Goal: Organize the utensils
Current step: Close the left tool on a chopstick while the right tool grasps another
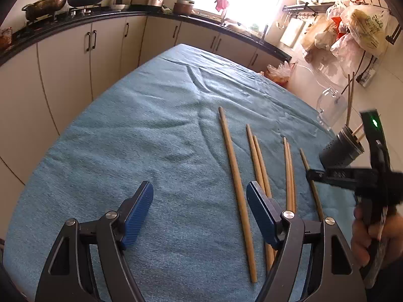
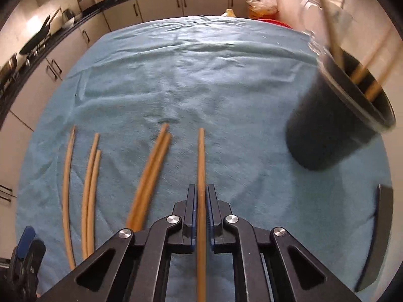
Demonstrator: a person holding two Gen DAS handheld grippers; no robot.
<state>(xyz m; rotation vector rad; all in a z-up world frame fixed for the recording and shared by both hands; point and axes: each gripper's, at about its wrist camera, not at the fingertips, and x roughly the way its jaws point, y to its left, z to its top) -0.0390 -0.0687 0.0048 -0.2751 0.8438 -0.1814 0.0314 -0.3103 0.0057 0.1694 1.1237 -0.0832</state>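
- Right gripper (image 2: 201, 201): black linkage arms with ribbed blue pads, fingers drawn together on a single wooden chopstick (image 2: 201, 156) lying flat on the table; the stick passes straight through the narrow gap between the pads.
- Left gripper (image 1: 199, 206): fingers spread wide, holding nothing, poised over the near edge of the table beside the loose sticks.
- Loose chopsticks (image 1: 236, 188): five more, slim tapered wooden rods, smooth and pale tan, laid roughly parallel along the near half of the table. Two pairs lie touching; one lies alone.
- Holder (image 2: 337, 115): dark round cup, matt and perforated low on its wall, standing by the right edge of the table with several chopsticks already leaning in it.
- Table cover (image 1: 151, 125): blue woven cloth, slightly wrinkled, soft pile.
- Risk, judged: the grip sits well off the stick's middle, so on lifting it may pivot or slip between the pads.
- Risk, judged: the cloth could snag the tip and drag.
- Risk, judged: a swinging stick could strike the leaning ones or tip the light holder.
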